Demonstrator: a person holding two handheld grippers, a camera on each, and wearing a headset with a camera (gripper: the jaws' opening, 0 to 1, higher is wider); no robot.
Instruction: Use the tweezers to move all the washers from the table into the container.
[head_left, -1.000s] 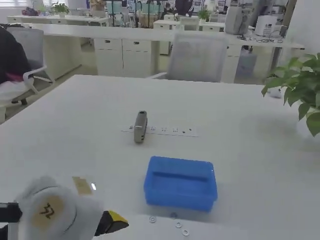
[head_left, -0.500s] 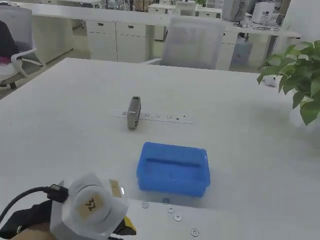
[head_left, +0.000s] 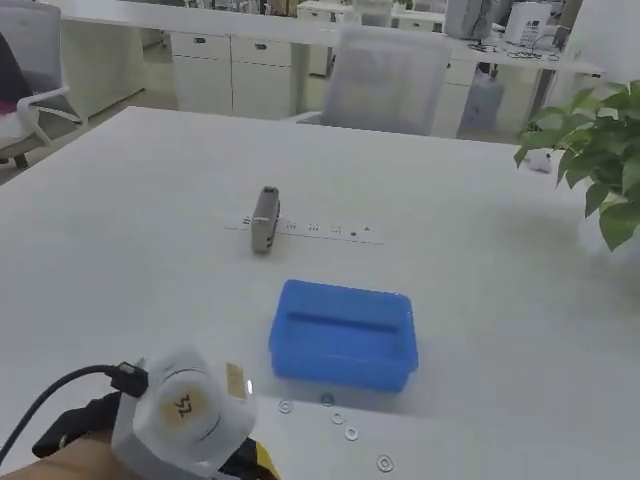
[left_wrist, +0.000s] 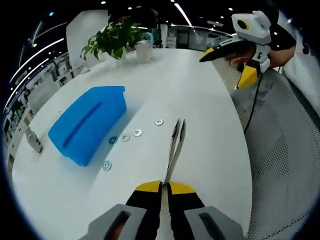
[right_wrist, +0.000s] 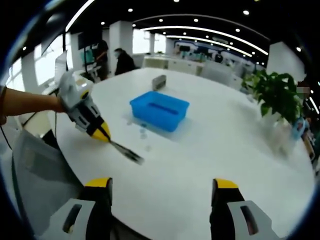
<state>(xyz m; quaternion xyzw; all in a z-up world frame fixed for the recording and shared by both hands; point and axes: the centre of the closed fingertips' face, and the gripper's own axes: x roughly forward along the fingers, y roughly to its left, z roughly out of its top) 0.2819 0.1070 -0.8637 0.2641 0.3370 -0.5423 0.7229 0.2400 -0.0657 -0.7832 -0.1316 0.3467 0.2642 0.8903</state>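
Approach is the step I judge in hand: left gripper (left_wrist: 164, 187) clamps the tweezers (left_wrist: 175, 145) near washers (left_wrist: 159, 121) lying on the table (left_wrist: 200, 100) just beside the blue container (left_wrist: 87, 122), right gripper (right_wrist: 161, 184) gapes empty; next I must straddle one washer.

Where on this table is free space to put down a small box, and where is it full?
Free: the bare table left of the blue container, and the stretch between container and plant. Crowded: the near edge before the container, where the washers lie, with the tweezers close by.
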